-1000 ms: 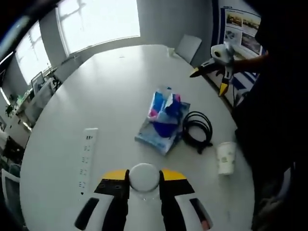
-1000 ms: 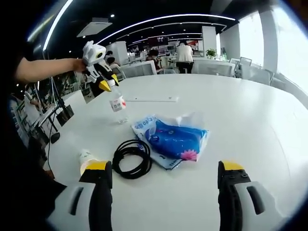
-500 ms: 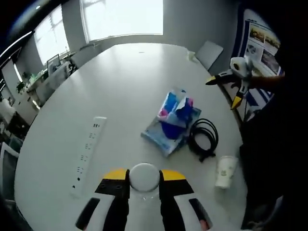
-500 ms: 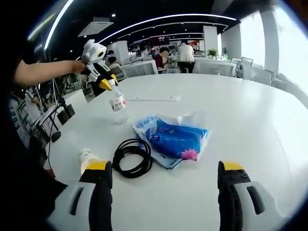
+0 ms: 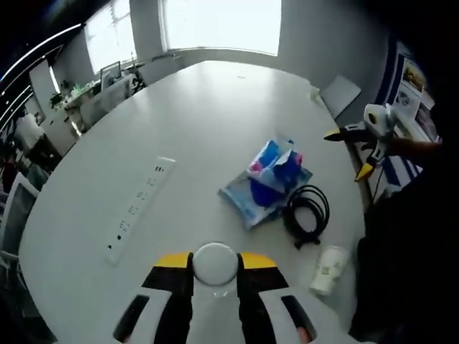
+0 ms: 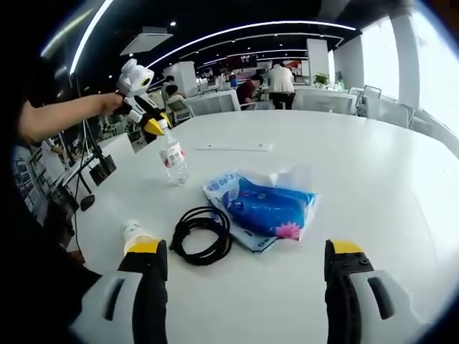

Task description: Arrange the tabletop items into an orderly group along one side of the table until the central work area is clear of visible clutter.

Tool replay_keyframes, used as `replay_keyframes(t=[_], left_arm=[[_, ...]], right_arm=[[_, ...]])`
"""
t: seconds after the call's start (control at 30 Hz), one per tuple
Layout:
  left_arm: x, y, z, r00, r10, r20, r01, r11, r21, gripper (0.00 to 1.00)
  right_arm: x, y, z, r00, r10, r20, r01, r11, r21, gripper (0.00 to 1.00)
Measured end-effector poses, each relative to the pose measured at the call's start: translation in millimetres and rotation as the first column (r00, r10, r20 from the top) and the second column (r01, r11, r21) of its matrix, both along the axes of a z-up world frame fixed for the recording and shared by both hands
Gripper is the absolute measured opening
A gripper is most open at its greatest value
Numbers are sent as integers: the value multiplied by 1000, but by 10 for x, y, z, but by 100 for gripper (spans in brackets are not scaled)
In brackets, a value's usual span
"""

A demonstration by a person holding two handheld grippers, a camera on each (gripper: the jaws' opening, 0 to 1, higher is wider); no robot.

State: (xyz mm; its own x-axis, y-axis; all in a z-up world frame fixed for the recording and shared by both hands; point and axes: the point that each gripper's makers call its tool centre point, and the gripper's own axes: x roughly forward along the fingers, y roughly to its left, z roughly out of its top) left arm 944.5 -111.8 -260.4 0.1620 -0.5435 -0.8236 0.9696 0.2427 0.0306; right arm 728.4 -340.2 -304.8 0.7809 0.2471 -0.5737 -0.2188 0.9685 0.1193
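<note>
White oval surface (image 5: 179,129) in an open office. Left tool (image 5: 214,276) clamps the cap of a water bottle (image 6: 173,160), held off the surface; looks nearly empty, so light, slick plastic, neck grip suits. Right tool (image 6: 244,269) jaws wide, nothing in them. Central clutter: tissue pack (image 6: 269,208) soft, pinch an edge; cable coil (image 6: 202,235) floppy; paper cup (image 5: 326,269) upright, contents unseen; power strip (image 5: 136,209) rigid.
</note>
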Motion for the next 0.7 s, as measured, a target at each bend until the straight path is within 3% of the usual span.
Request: replay_keyframes(t=[0.13, 0.37, 0.7], left_arm=[[-38, 170, 43, 999, 49, -7, -49, 999, -8, 20], [-71, 477, 53, 995, 103, -9, -103, 994, 36, 20], [70, 798, 14, 977, 213, -7, -212, 975, 66, 20]], right_arm=[[18, 49, 4, 1000, 23, 2, -23, 1000, 0, 87], [35, 141, 5, 999, 53, 4, -53, 999, 2, 87], [25, 261, -36, 996, 90, -4, -90, 996, -1, 87]])
